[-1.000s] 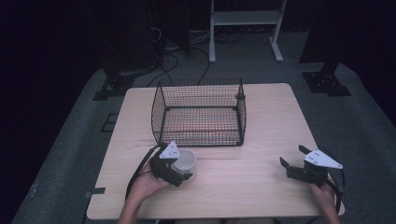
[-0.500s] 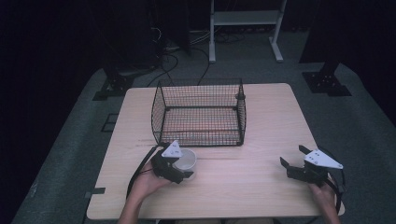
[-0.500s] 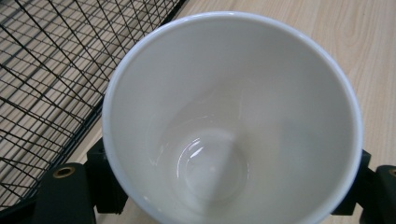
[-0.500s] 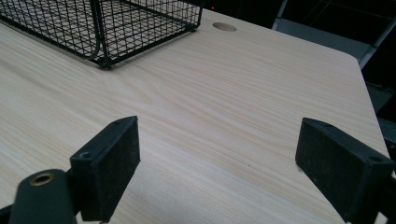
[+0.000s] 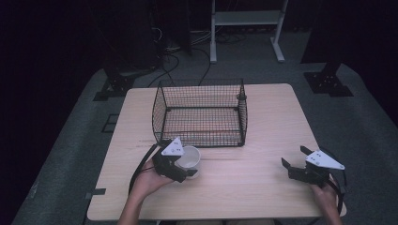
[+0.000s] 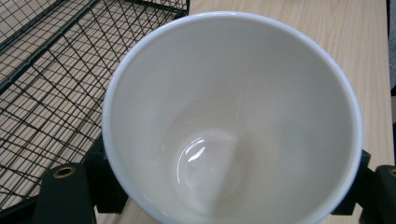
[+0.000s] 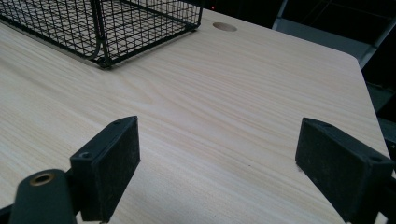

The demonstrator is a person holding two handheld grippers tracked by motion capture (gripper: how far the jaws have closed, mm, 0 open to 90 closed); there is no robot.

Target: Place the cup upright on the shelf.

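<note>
Left gripper (image 5: 180,169) clamped on white cup (image 5: 189,158), at 6 o'clock of wire basket (image 5: 199,114), just outside its near wall. Right gripper (image 5: 294,161) jaws wide open, empty, at table's (image 5: 263,197) 4 o'clock. Likely cup-into-basket: grasp done, transfer and release left.

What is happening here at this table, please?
A person sits at a wooden table with a gripper in each hand. The left gripper has a white cup between its jaws, just in front of a black wire basket. The cup is empty inside, and so is the basket. The right gripper is open and holds nothing; it waits over bare table at the right side, away from the basket.
</note>
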